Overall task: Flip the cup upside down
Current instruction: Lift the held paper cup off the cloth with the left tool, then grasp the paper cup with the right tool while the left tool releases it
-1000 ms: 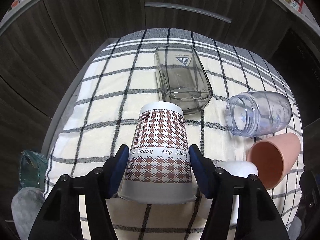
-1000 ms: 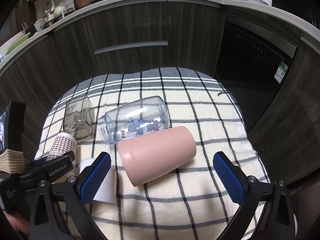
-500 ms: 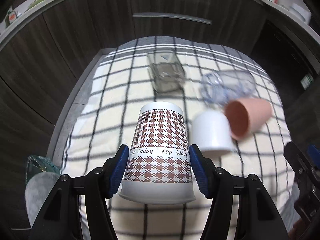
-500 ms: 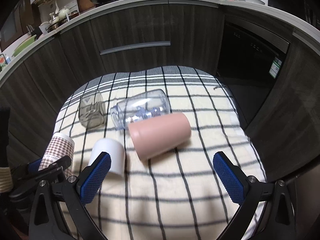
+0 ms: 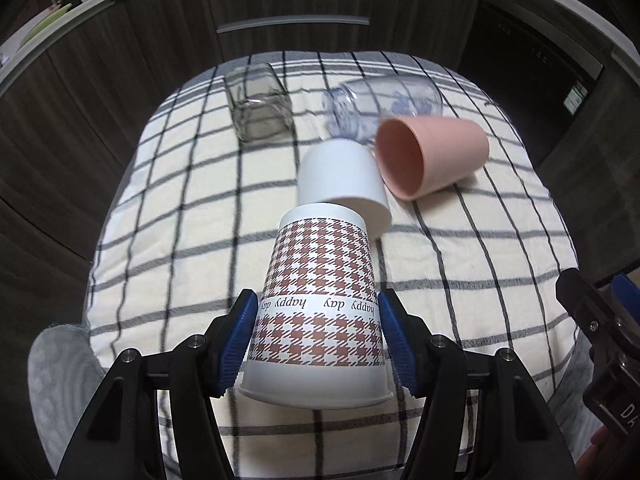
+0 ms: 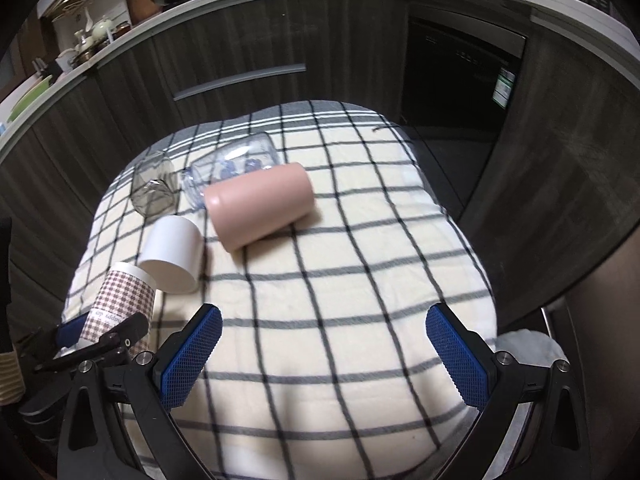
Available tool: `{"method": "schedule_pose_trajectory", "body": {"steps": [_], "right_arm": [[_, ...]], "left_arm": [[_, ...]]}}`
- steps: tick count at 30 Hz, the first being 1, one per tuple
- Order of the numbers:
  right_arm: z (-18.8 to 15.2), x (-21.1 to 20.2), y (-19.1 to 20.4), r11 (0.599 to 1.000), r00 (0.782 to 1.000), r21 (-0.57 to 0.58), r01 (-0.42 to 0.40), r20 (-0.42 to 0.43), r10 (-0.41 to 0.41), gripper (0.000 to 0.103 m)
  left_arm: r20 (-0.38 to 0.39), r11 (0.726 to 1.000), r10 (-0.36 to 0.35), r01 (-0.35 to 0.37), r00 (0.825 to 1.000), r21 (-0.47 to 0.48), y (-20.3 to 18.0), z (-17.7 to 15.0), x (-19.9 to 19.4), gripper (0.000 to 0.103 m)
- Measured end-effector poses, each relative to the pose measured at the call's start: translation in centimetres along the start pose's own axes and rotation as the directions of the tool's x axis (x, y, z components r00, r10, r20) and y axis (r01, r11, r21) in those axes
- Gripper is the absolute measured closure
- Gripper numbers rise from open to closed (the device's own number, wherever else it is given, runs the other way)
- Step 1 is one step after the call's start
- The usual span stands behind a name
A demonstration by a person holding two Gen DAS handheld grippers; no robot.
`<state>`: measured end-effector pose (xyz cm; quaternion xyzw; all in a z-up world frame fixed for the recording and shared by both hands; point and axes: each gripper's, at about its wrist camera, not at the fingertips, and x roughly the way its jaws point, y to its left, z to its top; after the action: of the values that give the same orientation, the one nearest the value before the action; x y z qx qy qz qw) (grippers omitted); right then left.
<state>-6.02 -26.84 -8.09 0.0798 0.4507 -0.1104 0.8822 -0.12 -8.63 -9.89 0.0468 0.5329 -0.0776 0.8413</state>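
Observation:
My left gripper [image 5: 318,340] is shut on a brown houndstooth paper cup [image 5: 320,300], held upside down with its rim toward me, above the near left of the checked cloth [image 5: 180,240]. The cup also shows in the right wrist view [image 6: 120,304], at the lower left. My right gripper [image 6: 324,360] is open and empty over the cloth's near edge. A white paper cup [image 5: 344,176] lies on its side just beyond the held cup.
A pink cup [image 5: 432,152], a clear plastic jar [image 5: 384,100] and a square glass [image 5: 260,108] lie on their sides at the far part of the cloth. Dark cabinets [image 6: 240,52] stand behind. The table drops off at right [image 6: 480,280].
Both grippers have pulled back and up from the table. The houndstooth cup stays clamped in the left gripper and now hangs farther from the other cups.

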Motion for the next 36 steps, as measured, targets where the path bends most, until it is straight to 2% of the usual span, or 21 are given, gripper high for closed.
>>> {"method": "schedule_pose_trajectory", "body": {"steps": [7, 13, 15, 17, 22, 28, 36], "right_arm": [[-1.1, 1.6, -0.5, 1.000, 0.999, 0.012, 0.012, -0.048, -0.011, 0.001], [-1.4, 1.9, -0.4, 1.000, 0.998, 0.009, 0.012, -0.059, -0.011, 0.001], [-1.5, 1.8, -0.3, 1.000, 0.998, 0.007, 0.011, -0.057, -0.011, 0.001], [-1.5, 1.7, -0.2, 1.000, 0.998, 0.003, 0.012, -0.054, -0.012, 0.001], [-1.5, 1.3, -0.2, 1.000, 0.999, -0.002, 0.014, -0.048, -0.014, 0.001], [-1.1, -0.4, 0.0, 1.000, 1.000, 0.000, 0.001, -0.031, -0.001, 0.001], [0.7, -2.5, 2.8, 0.997, 0.998, -0.039, -0.065, -0.026, 0.064, 0.001]], "left_arm": [[0.006, 1.000, -0.014, 0.014, 1.000, -0.006, -0.5, -0.7, 2.3, 0.042], [0.025, 1.000, -0.003, 0.003, 1.000, 0.003, -0.5, -0.9, 2.3, 0.041], [0.024, 1.000, 0.004, -0.004, 1.000, 0.003, -0.5, -1.0, 2.3, 0.037], [0.027, 1.000, 0.007, -0.008, 1.000, 0.002, -0.3, -1.1, 2.2, 0.026], [0.039, 1.000, 0.002, -0.002, 0.999, 0.009, -0.2, -1.4, 1.5, 0.021], [0.063, 1.000, -0.002, 0.001, 0.998, 0.013, 0.4, -1.8, -1.1, 0.017], [0.185, 0.999, 0.029, -0.021, 0.982, -0.044, 3.6, -1.7, -6.6, 0.012]]}}
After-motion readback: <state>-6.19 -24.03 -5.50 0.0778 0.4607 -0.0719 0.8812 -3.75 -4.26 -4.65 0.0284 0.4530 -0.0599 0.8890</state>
